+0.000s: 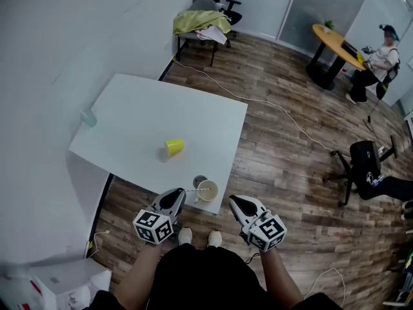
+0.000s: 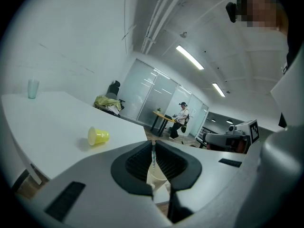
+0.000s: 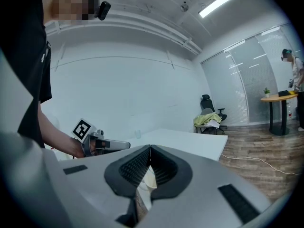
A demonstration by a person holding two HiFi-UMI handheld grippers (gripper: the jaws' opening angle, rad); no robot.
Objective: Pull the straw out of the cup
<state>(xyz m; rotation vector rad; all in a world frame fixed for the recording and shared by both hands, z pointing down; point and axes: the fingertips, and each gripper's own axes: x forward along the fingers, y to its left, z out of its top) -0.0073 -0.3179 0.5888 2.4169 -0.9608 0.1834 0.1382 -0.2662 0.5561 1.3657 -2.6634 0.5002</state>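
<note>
At the near corner of the worktop [image 1: 142,108], close to the person's feet, stands a paper cup [image 1: 208,190], upright, with the straw [image 1: 191,190] leaning out of it toward the left gripper [image 1: 179,194]. Cup is likely parked at the edge so both tools reach it without stretching. In the left gripper view the fingers [image 2: 137,163] are drawn in on the straw [image 2: 153,152], pinching it near their tips; it runs straight up between the dark pads, and the cup [image 2: 156,177] shows below and beyond them. The grip sits above the rim, which leaves the cup's wall untouched and gives a clean line for drawing the straw upward. Straw's lower end is inside the cup, so the pull looks barely begun. Right gripper [image 1: 233,201] hangs just beside the cup on its other side; in the right gripper view its fingers [image 3: 164,167] are pressed together at the tips with the cup [image 3: 147,182] showing through the gap below them. Cannot tell whether they touch the cup; probably placed there to steady it if it lifts or tips. A yellow cup [image 1: 174,146] lies on its side farther in on the worktop, well apart from the work.
</note>
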